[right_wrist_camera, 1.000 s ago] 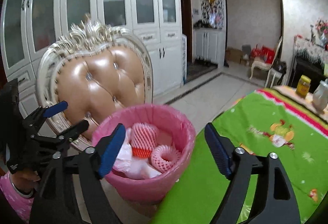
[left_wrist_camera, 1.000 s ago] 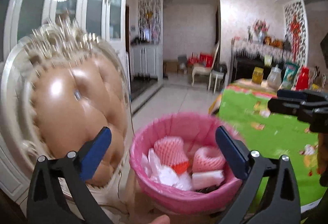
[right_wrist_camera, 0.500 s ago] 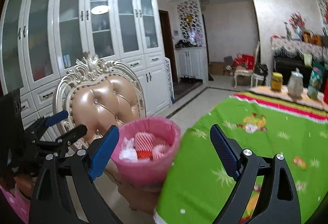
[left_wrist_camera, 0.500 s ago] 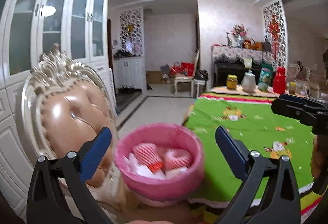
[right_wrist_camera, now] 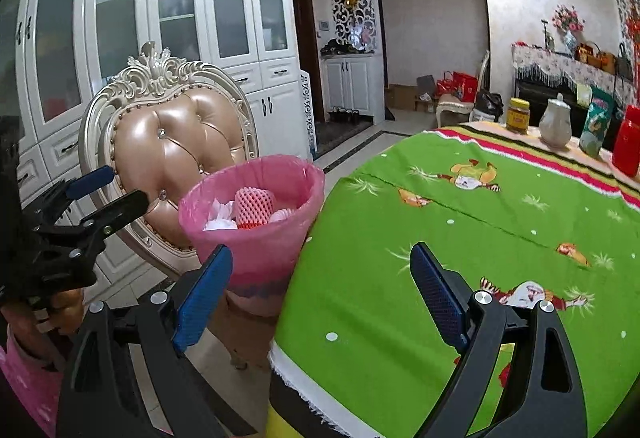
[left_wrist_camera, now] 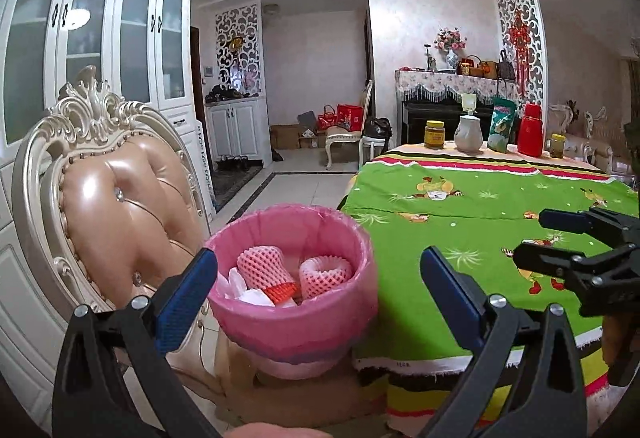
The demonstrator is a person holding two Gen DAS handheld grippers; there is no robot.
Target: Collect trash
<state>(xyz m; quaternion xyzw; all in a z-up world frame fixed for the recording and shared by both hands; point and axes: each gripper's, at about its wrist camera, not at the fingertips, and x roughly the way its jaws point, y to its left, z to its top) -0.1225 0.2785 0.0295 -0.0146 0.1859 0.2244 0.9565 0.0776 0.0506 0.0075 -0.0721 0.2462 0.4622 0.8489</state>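
Bin farther now, 2 foam nets, 2 tools empty

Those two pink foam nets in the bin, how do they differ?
The left foam net is a taller sleeve, leaning, with an orange-red end; the right foam net is squatter, curled, and pink throughout. Both are mesh foam lying on white scraps inside the pink bin.

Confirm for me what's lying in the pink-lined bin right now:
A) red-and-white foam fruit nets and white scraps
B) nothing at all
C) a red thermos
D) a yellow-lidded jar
A: foam fruit nets and white scraps lie inside the pink-lined bin, beside the green-clothed table.
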